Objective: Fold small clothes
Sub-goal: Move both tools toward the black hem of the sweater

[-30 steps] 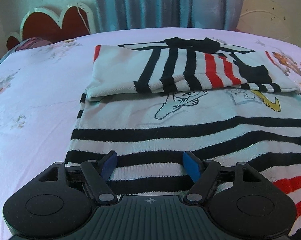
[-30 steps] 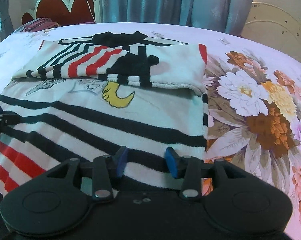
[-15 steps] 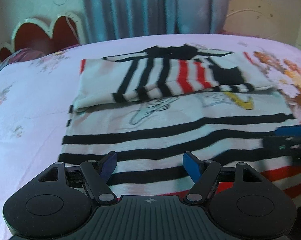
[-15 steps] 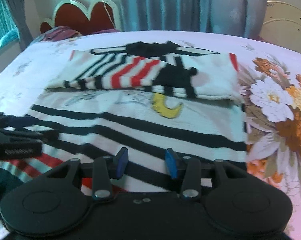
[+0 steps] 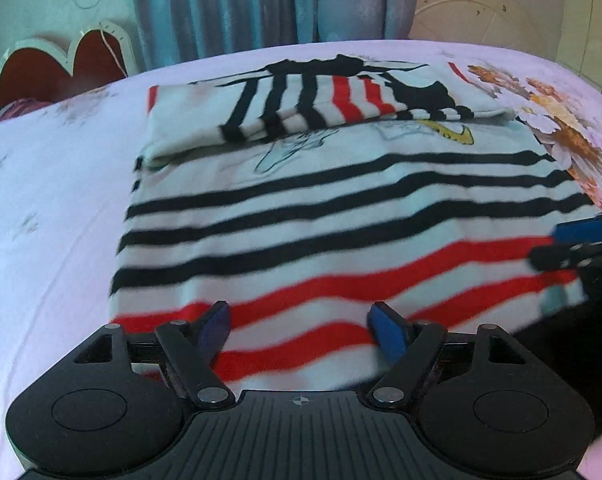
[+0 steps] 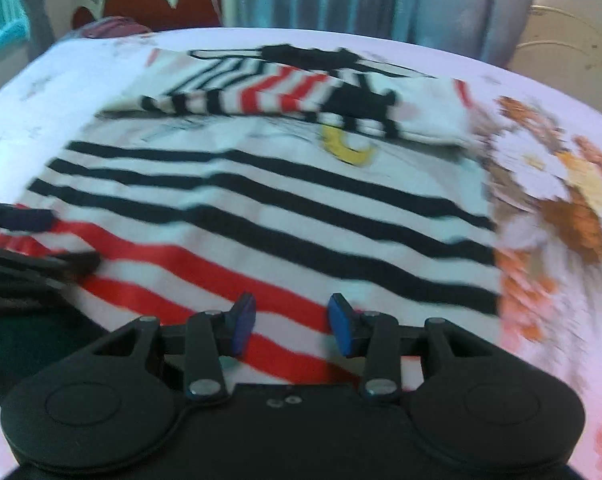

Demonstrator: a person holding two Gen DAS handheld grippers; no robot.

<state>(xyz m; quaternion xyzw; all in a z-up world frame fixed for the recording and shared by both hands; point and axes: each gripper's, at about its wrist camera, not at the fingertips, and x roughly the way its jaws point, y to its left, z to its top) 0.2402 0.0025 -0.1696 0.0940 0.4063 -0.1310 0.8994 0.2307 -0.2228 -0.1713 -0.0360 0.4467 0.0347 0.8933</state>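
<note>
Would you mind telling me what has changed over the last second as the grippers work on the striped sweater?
Both the left gripper and the right gripper pulled back toward the near hem of the striped sweater, so its red stripes now show ahead of them. Neither took hold of anything; the fingers stayed apart. The sweater itself lies as before on the bed, sleeves folded across its top.
</note>
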